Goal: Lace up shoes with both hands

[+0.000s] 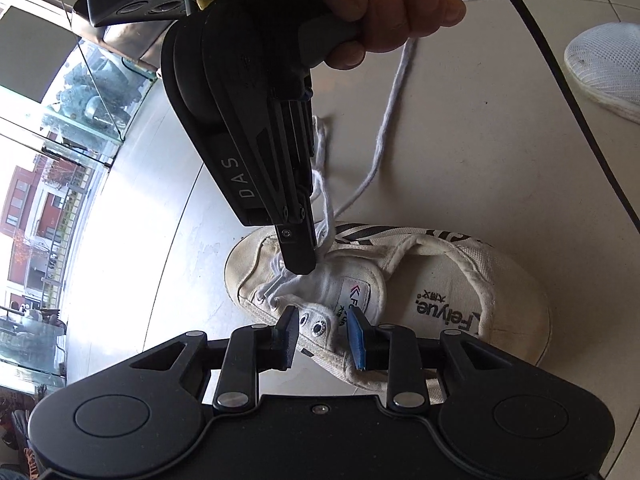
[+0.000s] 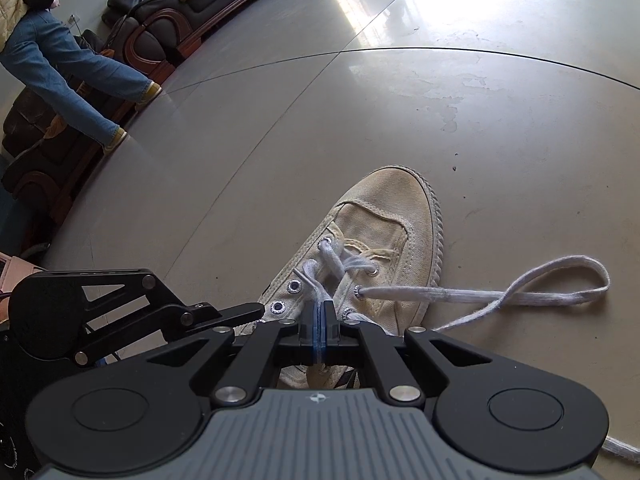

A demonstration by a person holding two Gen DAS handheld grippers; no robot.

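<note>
A worn white canvas shoe (image 1: pixel 440 280) lies on the grey floor, also in the right wrist view (image 2: pixel 384 216). A white lace (image 2: pixel 480 294) runs through its lower eyelets and trails in a loop to the right. My left gripper (image 1: pixel 323 326) is open, its fingers on either side of the shoe's near eyelet flap (image 1: pixel 318 326). My right gripper (image 2: pixel 319 326) is shut on the lace just above the tongue; in the left wrist view its tip (image 1: pixel 301 258) presses at the crossed laces.
A second white mesh shoe (image 1: pixel 604 64) lies at the far right. A black cable (image 1: pixel 568 100) crosses the floor. Dark sofas (image 2: pixel 160 12) and a person in jeans (image 2: pixel 60 64) are at the far left. Glass doors (image 1: pixel 60 120) stand beyond.
</note>
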